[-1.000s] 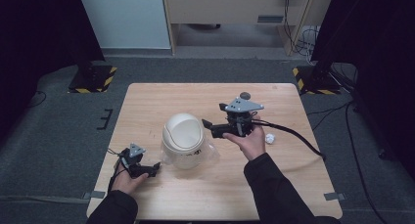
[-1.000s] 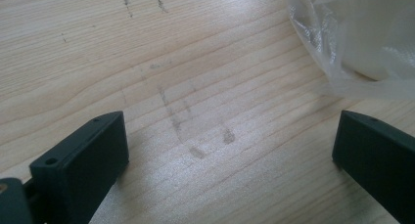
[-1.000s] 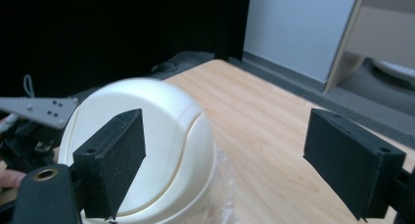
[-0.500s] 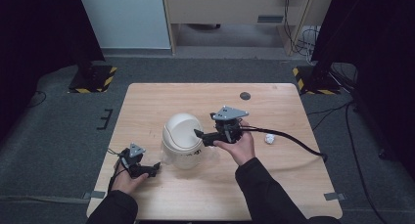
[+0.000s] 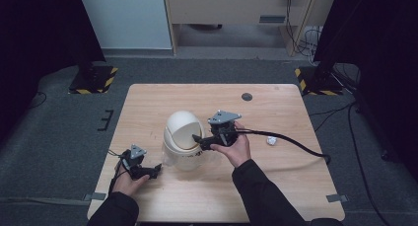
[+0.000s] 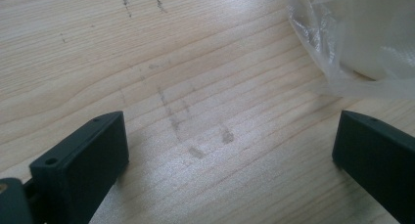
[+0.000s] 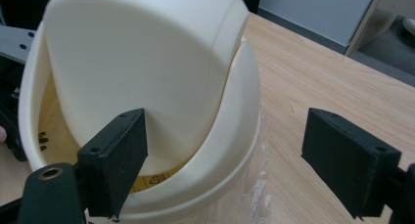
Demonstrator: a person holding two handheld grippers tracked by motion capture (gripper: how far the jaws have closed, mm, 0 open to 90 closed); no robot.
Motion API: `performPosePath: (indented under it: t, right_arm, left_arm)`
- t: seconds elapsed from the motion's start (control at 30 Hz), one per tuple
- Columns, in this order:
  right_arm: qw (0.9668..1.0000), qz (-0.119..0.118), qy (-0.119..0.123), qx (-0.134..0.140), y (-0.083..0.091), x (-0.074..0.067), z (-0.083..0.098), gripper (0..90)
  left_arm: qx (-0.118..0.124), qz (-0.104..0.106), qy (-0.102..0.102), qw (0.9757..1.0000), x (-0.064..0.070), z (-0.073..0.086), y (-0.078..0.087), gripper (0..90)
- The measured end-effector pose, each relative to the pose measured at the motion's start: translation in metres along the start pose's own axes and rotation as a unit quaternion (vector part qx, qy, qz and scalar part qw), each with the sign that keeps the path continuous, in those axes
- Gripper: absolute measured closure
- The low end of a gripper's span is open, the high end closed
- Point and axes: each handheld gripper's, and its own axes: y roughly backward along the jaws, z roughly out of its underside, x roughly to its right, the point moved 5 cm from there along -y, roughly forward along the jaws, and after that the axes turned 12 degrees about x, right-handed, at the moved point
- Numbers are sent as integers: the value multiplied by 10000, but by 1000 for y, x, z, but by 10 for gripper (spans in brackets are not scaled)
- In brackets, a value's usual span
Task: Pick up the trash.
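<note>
since the earlier frames the right gripper (image 5: 198, 139) had travelled in from beyond the cream swing-lid bin (image 5: 183, 139) until one of its spread fingers (image 7: 115, 163) pushed the lid flap (image 7: 137, 77) inward. that bin stood mid-worktop (image 5: 286, 186), clear liner (image 6: 337, 62) spilling out. left of the bin, the left gripper (image 5: 156, 169) rested, fingers (image 6: 80, 168) spread.
</note>
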Motion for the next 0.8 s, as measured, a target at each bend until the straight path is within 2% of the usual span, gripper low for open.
performPosePath:
  t: [0.37, 0.57, 0.7, 0.8]
  right_arm:
    - [9999, 5, -39, -151, -13, 2, 6, 176]
    - [9999, -5, -105, -130, -17, 2, 7, 202]
    - [9999, 1, -132, -97, -17, 2, 7, 202]
    - [9999, -37, -85, -68, -9, 0, 3, 202]
  left_arm:
    - [-5, 10, -3, 10000, 0, 0, 0, 0]
    - [-7, 13, -2, 10000, 0, 0, 0, 0]
    - [-5, 10, -3, 10000, 0, 0, 0, 0]
    - [-6, 10, -3, 10000, 0, 0, 0, 0]
